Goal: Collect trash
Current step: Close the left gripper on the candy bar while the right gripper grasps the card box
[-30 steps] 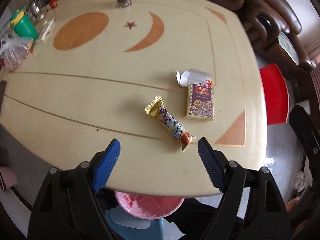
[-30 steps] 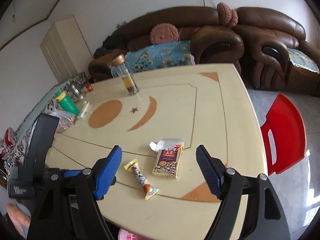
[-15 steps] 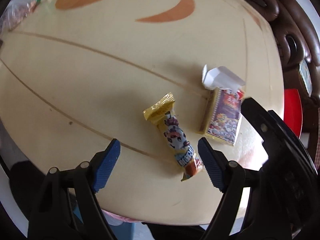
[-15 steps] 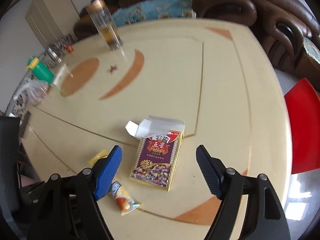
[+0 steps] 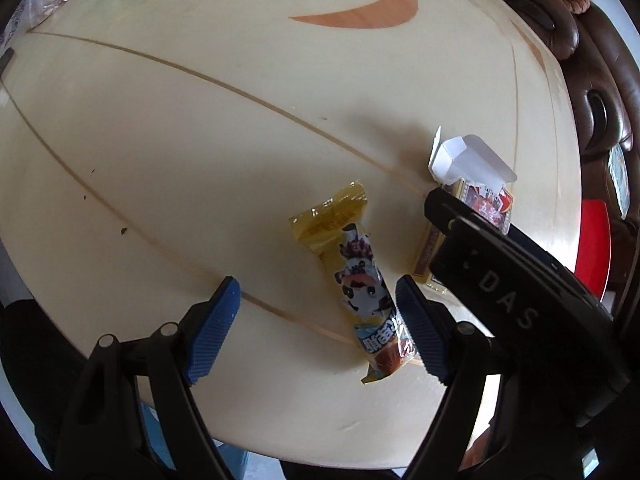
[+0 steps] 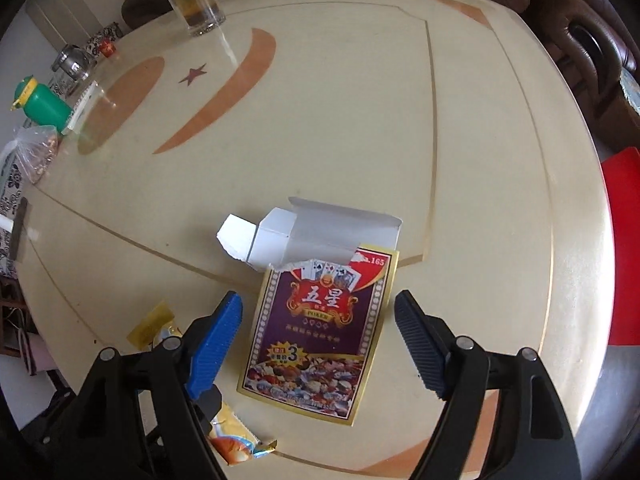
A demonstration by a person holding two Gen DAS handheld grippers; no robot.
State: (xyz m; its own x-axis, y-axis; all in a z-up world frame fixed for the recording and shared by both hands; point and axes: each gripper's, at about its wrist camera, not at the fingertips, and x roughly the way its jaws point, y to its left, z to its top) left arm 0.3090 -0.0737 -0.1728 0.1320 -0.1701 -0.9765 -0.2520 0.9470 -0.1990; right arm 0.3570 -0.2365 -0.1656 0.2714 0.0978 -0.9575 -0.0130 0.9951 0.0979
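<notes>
My left gripper fingers apart around the snack wrapper, right gripper fingers apart astride the card box.

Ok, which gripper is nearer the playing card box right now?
Right. The right gripper hangs over the playing card box, open jaws either side of it. The left gripper is beside it, open over the snack wrapper.

The glossy cream surface carries tan crescent, oval and dark-red star inlays. The maroon, gold-bordered card box has white inner flaps. The yellow snack wrapper bears a black-and-white cartoon cow. Both tongs are black with ribbed blue pads.
</notes>
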